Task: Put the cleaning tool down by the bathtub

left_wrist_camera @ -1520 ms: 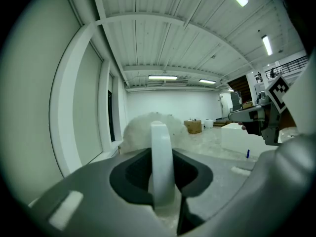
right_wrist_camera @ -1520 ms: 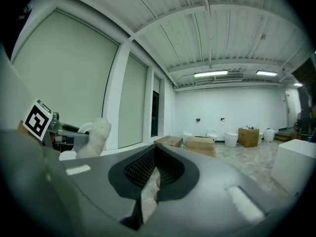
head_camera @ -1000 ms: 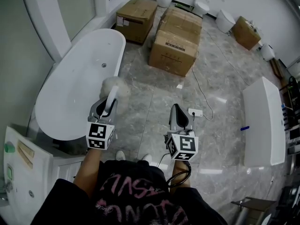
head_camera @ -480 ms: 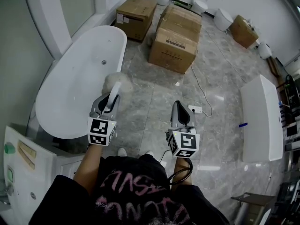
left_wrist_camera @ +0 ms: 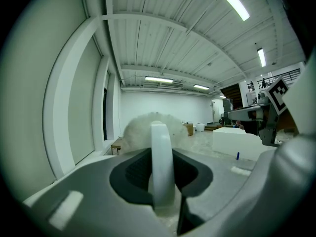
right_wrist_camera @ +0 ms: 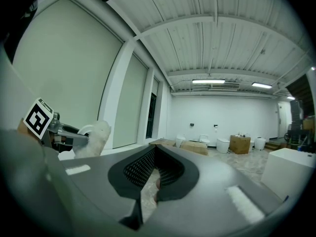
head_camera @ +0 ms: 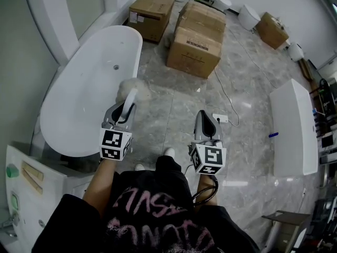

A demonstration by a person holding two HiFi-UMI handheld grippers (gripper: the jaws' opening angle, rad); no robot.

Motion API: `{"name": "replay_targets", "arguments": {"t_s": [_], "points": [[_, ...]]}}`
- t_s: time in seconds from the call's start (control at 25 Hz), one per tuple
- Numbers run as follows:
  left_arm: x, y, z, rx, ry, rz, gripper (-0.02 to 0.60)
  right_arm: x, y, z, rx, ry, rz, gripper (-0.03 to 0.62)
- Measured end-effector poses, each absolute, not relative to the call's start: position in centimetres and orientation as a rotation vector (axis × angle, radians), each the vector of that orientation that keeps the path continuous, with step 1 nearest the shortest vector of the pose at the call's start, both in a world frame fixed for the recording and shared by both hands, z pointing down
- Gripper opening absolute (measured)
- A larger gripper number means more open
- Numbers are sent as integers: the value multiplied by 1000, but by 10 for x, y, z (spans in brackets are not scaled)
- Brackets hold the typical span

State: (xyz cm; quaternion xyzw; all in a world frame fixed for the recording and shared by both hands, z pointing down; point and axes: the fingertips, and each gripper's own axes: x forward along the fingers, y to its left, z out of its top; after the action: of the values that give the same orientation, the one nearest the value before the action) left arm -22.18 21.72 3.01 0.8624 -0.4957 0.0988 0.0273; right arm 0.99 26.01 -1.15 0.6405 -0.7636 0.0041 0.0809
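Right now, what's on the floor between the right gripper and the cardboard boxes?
Head view: a white power strip and its cord, just past the right gripper; otherwise bare floor up to the cardboard boxes.

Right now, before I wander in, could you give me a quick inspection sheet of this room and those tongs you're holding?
Surface: glossy grey stone-look floor.
Job's things: white bathtub at the left; cleaning tool held up near its rim, fluffy head forward, not yet put down.
Clutter: cardboard boxes past the tub; a long white block at the right with a small blue item on it.
Tongs: left tongs shut on the tool's white handle; right tongs shut, empty.
Cables: white cord across the floor to a power strip; black cable looping below the right tongs.
Surroundings: toilets by the far wall.
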Motion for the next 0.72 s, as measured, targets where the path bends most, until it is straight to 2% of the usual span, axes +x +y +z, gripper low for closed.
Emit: {"name": "replay_targets", "arguments": {"t_s": [0.72], "points": [[-200, 154, 49, 2673, -1520, 324, 77, 35, 194, 16, 1964, -2299, 67, 23]]}}
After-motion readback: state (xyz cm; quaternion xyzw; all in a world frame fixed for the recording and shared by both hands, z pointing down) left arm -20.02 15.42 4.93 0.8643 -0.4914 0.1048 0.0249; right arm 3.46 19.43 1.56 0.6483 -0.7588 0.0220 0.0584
